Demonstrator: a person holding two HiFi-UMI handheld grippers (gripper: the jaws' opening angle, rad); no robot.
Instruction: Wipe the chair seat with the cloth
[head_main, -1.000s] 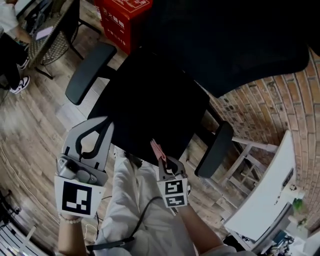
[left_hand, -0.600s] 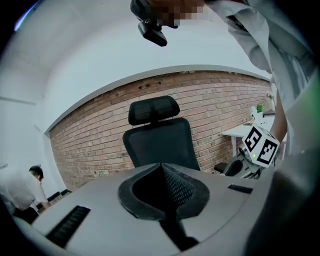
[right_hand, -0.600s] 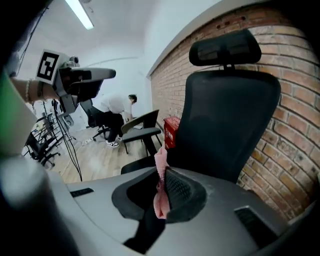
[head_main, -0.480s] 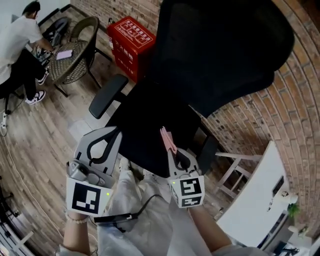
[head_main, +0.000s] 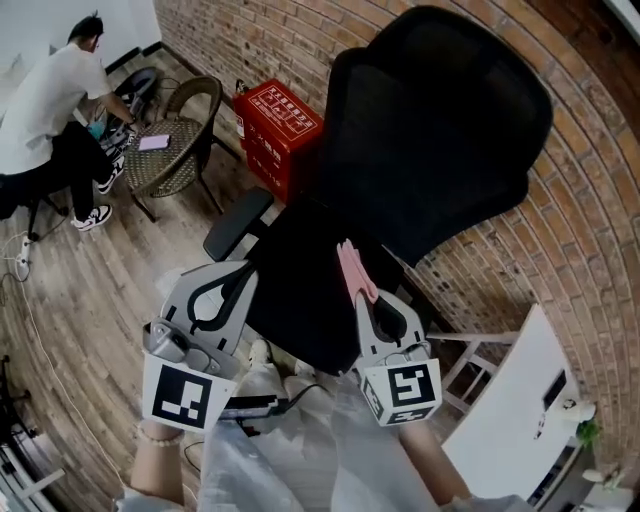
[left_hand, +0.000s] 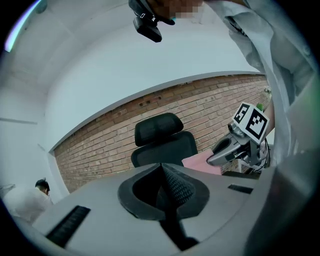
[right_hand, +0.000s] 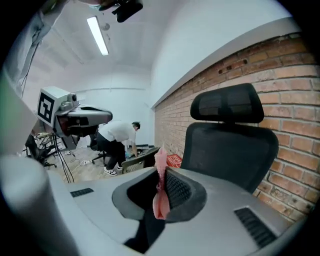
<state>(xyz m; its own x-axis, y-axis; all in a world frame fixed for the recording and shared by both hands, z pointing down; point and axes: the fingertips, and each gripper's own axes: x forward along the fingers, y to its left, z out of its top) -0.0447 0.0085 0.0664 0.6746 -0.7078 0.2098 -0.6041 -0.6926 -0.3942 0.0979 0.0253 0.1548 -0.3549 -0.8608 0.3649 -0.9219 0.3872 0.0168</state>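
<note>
Head view: the right gripper (head_main: 366, 300) is held over the front edge of the black chair seat (head_main: 300, 262), its jaws pinching a pink cloth (head_main: 351, 266) that stands up past the fingertips; whether the cloth touches the seat cannot be told. The left gripper (head_main: 238, 282) is held beside it at the seat's left front corner, near the armrest (head_main: 238, 222), jaws pressed together with nothing between them. Right gripper view: the cloth (right_hand: 160, 202) is folded and clamped between the ribbed pads, with the backrest (right_hand: 235, 150) behind it against the brick wall (right_hand: 295, 60). Left gripper view: the closed jaws point toward the backrest (left_hand: 165, 142), with the right gripper (left_hand: 239, 145) and cloth (left_hand: 202, 162) to their right. A red box (head_main: 280, 122) stands behind the chair; a person (head_main: 50, 100) bends over a round table (head_main: 165, 160) well apart from it.
</note>
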